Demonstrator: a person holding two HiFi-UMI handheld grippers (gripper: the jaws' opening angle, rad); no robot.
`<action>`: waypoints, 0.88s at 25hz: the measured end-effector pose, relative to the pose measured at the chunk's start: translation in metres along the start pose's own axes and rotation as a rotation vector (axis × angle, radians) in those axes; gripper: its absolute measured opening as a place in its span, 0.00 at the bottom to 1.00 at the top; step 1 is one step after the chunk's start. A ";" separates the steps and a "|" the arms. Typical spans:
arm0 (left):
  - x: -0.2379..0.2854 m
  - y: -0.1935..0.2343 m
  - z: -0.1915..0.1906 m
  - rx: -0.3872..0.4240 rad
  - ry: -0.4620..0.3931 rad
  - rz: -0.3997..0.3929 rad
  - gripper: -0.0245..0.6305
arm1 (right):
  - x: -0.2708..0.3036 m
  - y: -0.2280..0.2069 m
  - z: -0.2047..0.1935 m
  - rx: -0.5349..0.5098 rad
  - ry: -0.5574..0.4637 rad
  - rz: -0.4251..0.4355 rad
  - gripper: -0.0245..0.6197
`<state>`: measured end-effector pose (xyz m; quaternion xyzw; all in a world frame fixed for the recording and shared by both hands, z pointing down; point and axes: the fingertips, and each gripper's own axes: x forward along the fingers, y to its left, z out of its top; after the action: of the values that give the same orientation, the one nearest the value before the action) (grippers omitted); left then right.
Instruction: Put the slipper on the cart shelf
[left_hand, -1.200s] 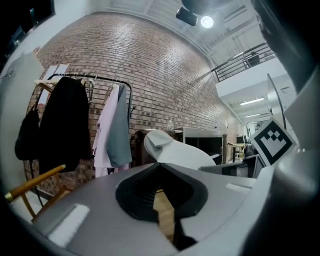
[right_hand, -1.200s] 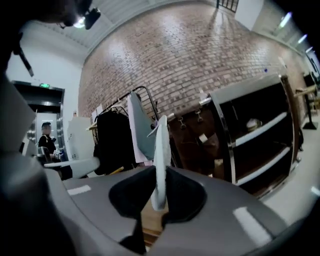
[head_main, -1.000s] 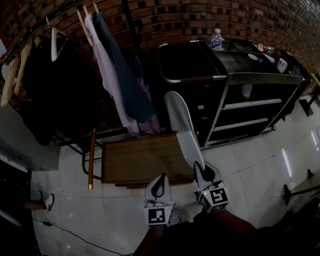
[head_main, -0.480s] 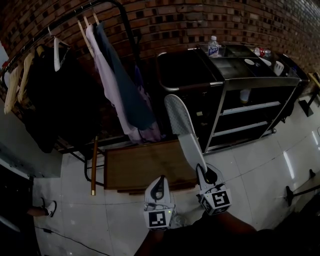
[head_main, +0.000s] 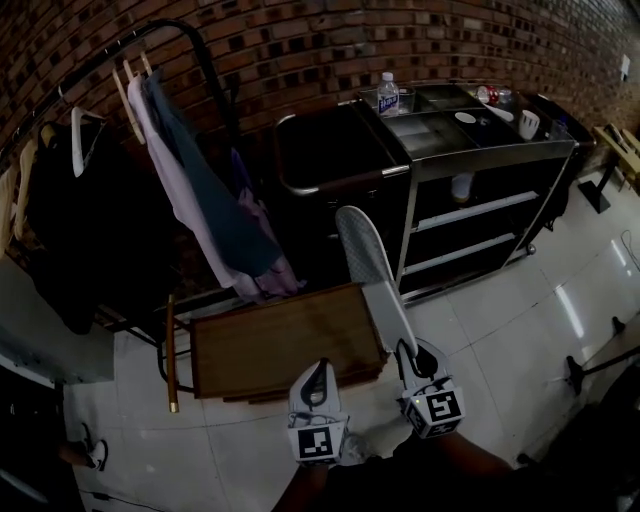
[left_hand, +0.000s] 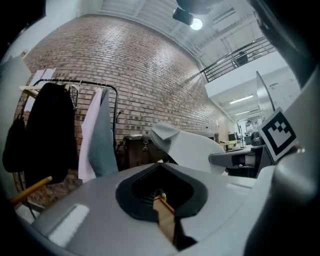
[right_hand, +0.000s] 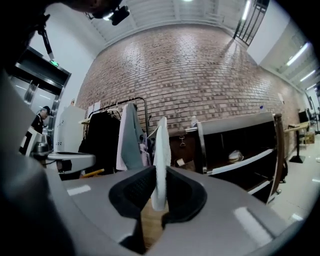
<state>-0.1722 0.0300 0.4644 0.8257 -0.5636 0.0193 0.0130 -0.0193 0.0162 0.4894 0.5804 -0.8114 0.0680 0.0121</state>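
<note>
While the right gripper (head_main: 414, 352) sits low and right of centre in the head view, its jaws are clamped on the heel end of the white slipper (head_main: 368, 262), which sticks up toward the middle of the frame. In the right gripper view the slipper stands edge-on, pinched between the black pads. The left gripper (head_main: 316, 374) is just beside it at bottom centre, jaws pretty much together with nothing in them. The slipper is well apart from the black cart (head_main: 486, 151) in the upper right, whose light shelves (head_main: 478, 210) show below the top. A water bottle (head_main: 388, 92) stands on the cart top. A clothes rack (head_main: 170, 175) fills the upper left, with a low wooden board (head_main: 280, 342) under the grippers.
</note>
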 end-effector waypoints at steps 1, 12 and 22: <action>0.006 -0.006 -0.003 0.000 0.007 -0.015 0.06 | -0.004 -0.012 -0.006 -0.009 0.011 -0.023 0.11; 0.090 -0.061 -0.011 -0.019 0.048 -0.079 0.06 | -0.021 -0.136 -0.014 0.005 0.083 -0.209 0.11; 0.196 -0.112 -0.009 -0.033 0.050 -0.085 0.06 | 0.023 -0.241 -0.026 -0.009 0.184 -0.209 0.11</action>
<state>0.0032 -0.1107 0.4829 0.8478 -0.5279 0.0303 0.0415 0.1993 -0.0782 0.5404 0.6530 -0.7423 0.1156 0.0963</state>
